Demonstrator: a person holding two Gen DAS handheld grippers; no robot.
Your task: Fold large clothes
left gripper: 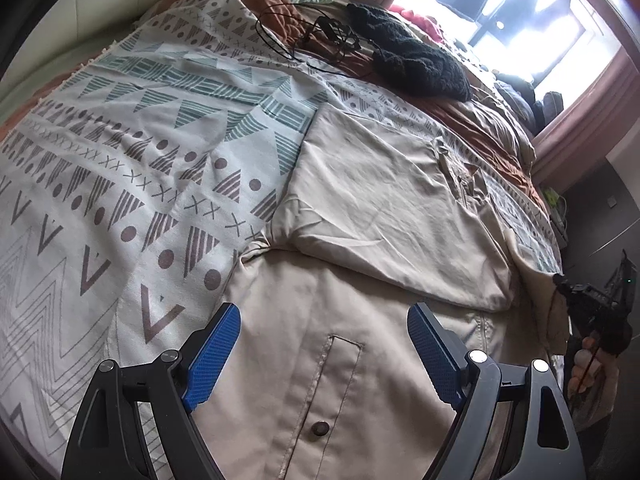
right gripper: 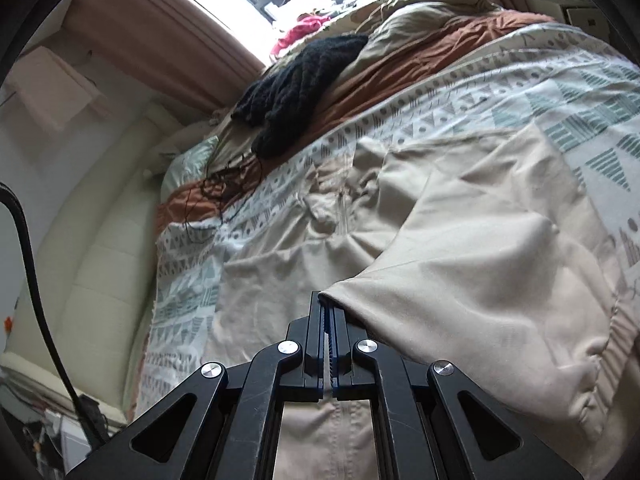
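Observation:
A large beige jacket (left gripper: 360, 240) lies on the patterned bedspread (left gripper: 120, 160), with one part folded over its body. A welt pocket and a snap button (left gripper: 320, 427) show near my left gripper (left gripper: 324, 344), which is open and empty just above the jacket's body. My right gripper (right gripper: 328, 300) is shut on a folded edge of the beige jacket (right gripper: 480, 248) and holds it slightly lifted. The right gripper also shows in the left wrist view (left gripper: 588, 304) at the bed's right edge.
A black knitted garment (left gripper: 416, 56) and a tangle of black cable (left gripper: 320, 36) lie farther up the bed on a rust-brown blanket (left gripper: 480, 116). A pillow (right gripper: 188, 168) and padded headboard (right gripper: 92, 248) stand at the left in the right wrist view. A bright window (left gripper: 520, 8) is beyond.

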